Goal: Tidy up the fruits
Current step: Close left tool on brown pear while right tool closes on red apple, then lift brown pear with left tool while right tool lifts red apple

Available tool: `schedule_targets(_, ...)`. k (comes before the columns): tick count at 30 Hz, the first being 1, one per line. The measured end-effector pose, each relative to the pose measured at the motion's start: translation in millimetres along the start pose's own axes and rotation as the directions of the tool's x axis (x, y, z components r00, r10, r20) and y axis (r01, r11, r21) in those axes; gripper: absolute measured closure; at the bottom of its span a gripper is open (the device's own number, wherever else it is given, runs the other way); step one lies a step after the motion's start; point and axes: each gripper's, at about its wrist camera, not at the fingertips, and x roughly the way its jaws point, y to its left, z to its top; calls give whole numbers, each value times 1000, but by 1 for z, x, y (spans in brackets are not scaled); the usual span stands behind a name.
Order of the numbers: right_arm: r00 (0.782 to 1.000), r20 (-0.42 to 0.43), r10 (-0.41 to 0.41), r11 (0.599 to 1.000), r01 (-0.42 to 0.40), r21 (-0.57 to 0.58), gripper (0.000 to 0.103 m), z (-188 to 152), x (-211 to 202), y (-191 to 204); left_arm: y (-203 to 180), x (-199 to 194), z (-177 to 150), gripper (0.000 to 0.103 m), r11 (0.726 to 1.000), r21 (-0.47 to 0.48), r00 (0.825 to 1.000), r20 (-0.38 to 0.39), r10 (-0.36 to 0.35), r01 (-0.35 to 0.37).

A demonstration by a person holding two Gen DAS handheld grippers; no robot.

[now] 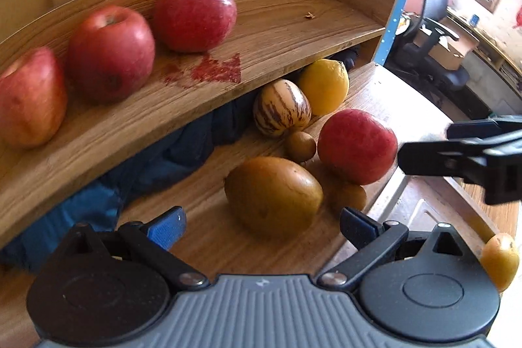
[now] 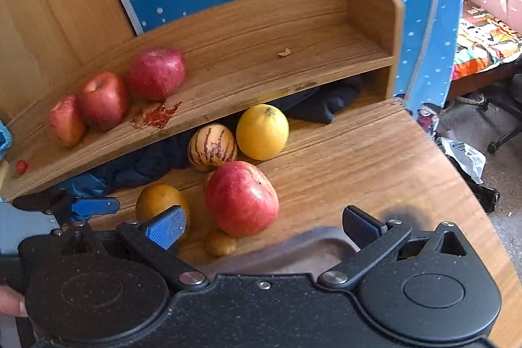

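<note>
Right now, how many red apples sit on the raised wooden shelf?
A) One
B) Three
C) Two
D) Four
B: three red apples stand in a row on the raised wooden shelf; a fourth red apple lies on the desk below.

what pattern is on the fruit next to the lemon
Cream skin with dark purple stripes on the striped fruit, beside the lemon; clearest in the right wrist view.

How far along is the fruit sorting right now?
Done: three red apples sit in a row on the shelf. In hand: nothing; the left gripper and right gripper are both open. Left on the desk: a fourth apple, lemon, striped melon and brown fruits.
</note>
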Motion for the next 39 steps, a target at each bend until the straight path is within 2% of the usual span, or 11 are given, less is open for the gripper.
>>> schedule_targets(4,999,-36,-41,999,41,17,1,8,22,3,3,9,6,1,998,48,999,12,-34,34)
schedule_targets(7,998,-42,-47,998,48,27,1,7,31,6,7,20,9,1,995,32,995,-7,-95,95)
schedule_targets(10,997,-59,-43,999,45,28,2,9,42,10,10,28,11,1,992,12,992,-16,-123,124)
schedule_targets(14,997,-58,-52,998,53,18,10,10,50,16,15,29,9,8,992,27,992,11,-127,127)
schedule_targets(16,996,-57,-62,998,62,13,18,11,54,18,17,29,9,13,993,32,993,31,-112,111)
schedule_targets(23,996,-81,-37,999,40,35,26,9,64,22,18,29,10,24,988,30,987,49,-152,150)
schedule_targets(26,996,-81,-28,999,31,33,35,9,65,23,17,29,11,29,986,29,985,55,-164,162)
schedule_targets(39,1000,-9,18,998,-17,66,37,-6,47,20,20,16,-1,30,990,-33,990,54,-133,135)
